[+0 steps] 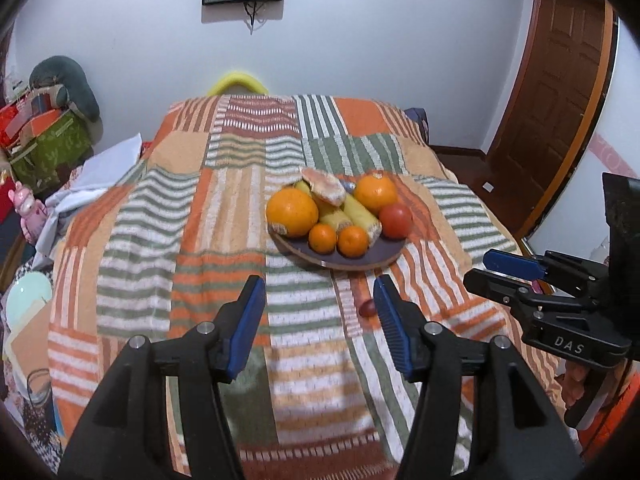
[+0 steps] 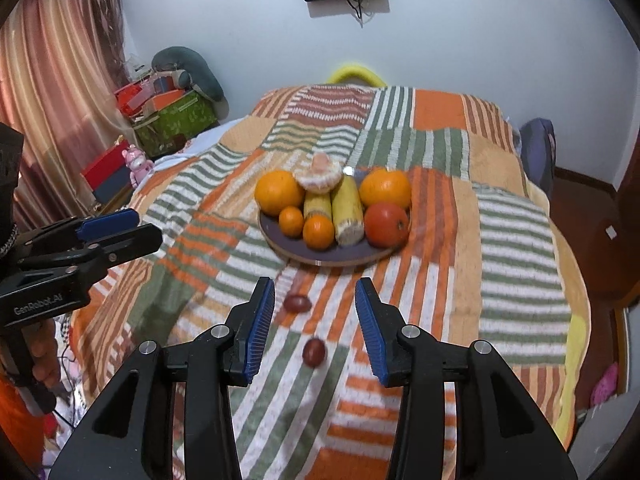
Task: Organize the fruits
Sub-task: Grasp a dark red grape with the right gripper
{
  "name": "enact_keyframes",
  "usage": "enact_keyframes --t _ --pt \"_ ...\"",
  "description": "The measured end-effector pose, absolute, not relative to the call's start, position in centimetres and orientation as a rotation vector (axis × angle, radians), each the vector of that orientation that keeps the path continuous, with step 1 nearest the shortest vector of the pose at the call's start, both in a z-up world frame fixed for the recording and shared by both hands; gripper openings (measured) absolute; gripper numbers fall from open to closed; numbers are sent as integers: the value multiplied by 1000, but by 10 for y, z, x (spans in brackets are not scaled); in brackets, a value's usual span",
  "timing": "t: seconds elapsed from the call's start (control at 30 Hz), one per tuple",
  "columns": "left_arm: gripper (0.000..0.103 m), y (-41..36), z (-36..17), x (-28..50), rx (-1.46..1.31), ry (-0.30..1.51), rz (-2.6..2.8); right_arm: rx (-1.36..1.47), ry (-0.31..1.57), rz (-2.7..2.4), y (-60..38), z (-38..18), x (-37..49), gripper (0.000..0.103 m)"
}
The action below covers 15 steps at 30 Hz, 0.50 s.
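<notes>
Dark-red small fruits (image 2: pixel 313 353) lie loose on the striped blanket (image 2: pixel 520 240); my left tongs (image 1: pixel 320 316) and right tongs (image 2: pixel 315 320) hang apart, empty, aimed to return them to the round wooden plate (image 2: pixel 320 258).

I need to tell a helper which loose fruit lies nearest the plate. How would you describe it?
On the striped blanket, find the round plate piled with fruit. Just in front of its near rim lies a small dark-red fruit. Its twin lies farther from the plate.

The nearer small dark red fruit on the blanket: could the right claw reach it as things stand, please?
Probably yes. The fruit lies loose on the blanket, in line with the gap of the open, empty right claw, and nothing lies between them.
</notes>
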<state>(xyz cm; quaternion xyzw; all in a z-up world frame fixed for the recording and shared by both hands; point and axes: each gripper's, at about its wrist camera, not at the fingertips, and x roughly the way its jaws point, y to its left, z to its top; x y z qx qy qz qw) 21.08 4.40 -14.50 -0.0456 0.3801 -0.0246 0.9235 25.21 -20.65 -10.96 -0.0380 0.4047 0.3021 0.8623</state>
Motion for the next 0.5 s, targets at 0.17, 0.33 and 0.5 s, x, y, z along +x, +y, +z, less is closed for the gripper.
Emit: enact_keyframes --t 0.17,0.33,0.5 --pt "56 43 -166 202 -98 831 -51 -97 891 634 -207 -127 245 39" --pt "56 40 -189 201 -99 875 -59 -115 942 644 -201 -147 244 39" --pt "56 38 -207 206 -107 915 -79 -112 998 667 -194 -170 250 39"
